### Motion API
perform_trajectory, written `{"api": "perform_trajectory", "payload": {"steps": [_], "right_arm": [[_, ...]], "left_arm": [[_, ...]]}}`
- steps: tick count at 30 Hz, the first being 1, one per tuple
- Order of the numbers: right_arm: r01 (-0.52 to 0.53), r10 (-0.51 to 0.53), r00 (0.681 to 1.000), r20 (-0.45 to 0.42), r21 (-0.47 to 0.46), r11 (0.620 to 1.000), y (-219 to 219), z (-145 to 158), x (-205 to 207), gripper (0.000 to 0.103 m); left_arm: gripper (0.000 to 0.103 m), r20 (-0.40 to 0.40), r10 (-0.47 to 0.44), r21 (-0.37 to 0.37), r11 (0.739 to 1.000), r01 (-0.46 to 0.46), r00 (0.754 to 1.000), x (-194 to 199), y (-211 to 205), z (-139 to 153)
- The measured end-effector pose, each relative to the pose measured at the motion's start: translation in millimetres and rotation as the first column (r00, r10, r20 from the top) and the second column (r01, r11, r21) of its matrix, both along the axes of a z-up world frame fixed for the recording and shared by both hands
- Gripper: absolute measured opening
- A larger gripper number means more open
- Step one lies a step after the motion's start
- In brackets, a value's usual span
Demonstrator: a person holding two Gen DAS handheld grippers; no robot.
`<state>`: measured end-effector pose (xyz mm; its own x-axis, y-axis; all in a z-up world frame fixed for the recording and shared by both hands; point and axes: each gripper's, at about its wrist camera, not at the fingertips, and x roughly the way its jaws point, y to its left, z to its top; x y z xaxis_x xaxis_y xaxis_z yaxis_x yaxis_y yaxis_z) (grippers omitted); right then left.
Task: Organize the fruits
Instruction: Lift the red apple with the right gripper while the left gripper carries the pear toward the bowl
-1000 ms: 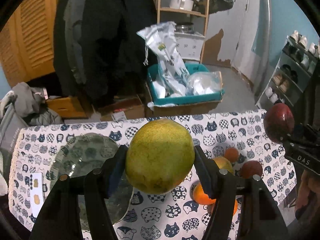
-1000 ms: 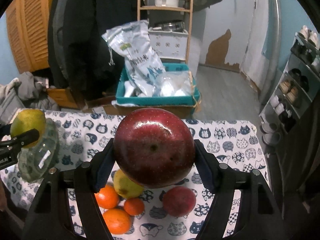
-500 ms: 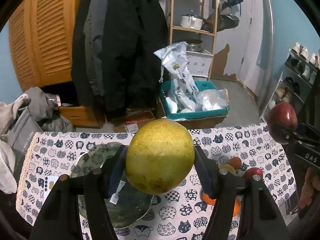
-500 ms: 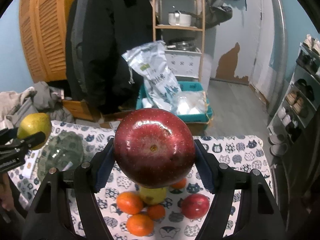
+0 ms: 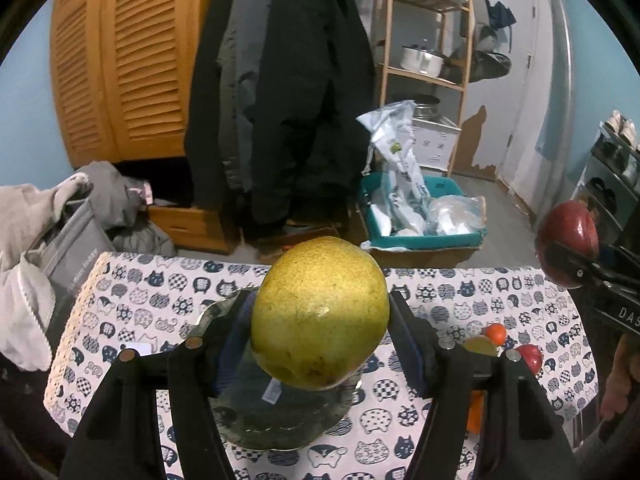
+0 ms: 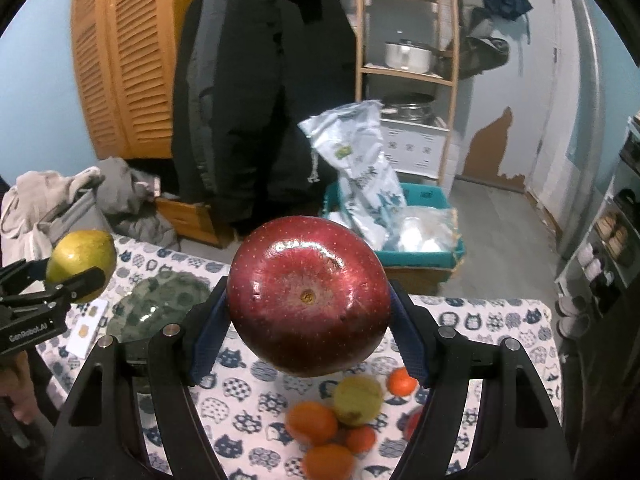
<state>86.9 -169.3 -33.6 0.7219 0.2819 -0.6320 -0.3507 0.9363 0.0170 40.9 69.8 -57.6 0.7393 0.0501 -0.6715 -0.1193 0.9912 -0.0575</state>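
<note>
My left gripper [image 5: 320, 320] is shut on a yellow-green pear [image 5: 320, 312] and holds it high above a green glass plate [image 5: 276, 420] on the cat-print tablecloth [image 5: 132, 300]. My right gripper [image 6: 308, 304] is shut on a large red apple [image 6: 308, 296], held high over the table's right part. Below it lie several oranges [image 6: 312, 422], a yellow pear [image 6: 358, 400] and a red apple [image 6: 414, 420], partly hidden by a finger. The pear in the left gripper also shows in the right wrist view [image 6: 80, 264], and the plate too [image 6: 160, 300].
A white card [image 6: 86, 328] lies left of the plate. Beyond the table are a teal bin [image 5: 424, 216] with bags, dark coats [image 5: 288, 100], a wooden shelf [image 5: 432, 60], clothes and a grey bag [image 5: 60, 240] at left, and a shoe rack [image 5: 616, 160] at right.
Both grippers have risen and pulled back from the table with their fruit; the table and fruit pile look smaller and lower. The left gripper now sits over the plate.
</note>
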Motion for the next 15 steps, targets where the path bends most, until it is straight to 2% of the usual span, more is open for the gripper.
{"api": "perform_trajectory", "payload": {"steps": [15], "right_arm": [[-0.142, 0.142, 0.987, -0.069, 0.017, 0.990, 90.6, -17.6, 16.4, 0.074]], "left_arm": [[0.067, -0.058, 0.108, -0.016, 0.994, -0.109, 0.992, -7.8, 65.3, -25.7]]}}
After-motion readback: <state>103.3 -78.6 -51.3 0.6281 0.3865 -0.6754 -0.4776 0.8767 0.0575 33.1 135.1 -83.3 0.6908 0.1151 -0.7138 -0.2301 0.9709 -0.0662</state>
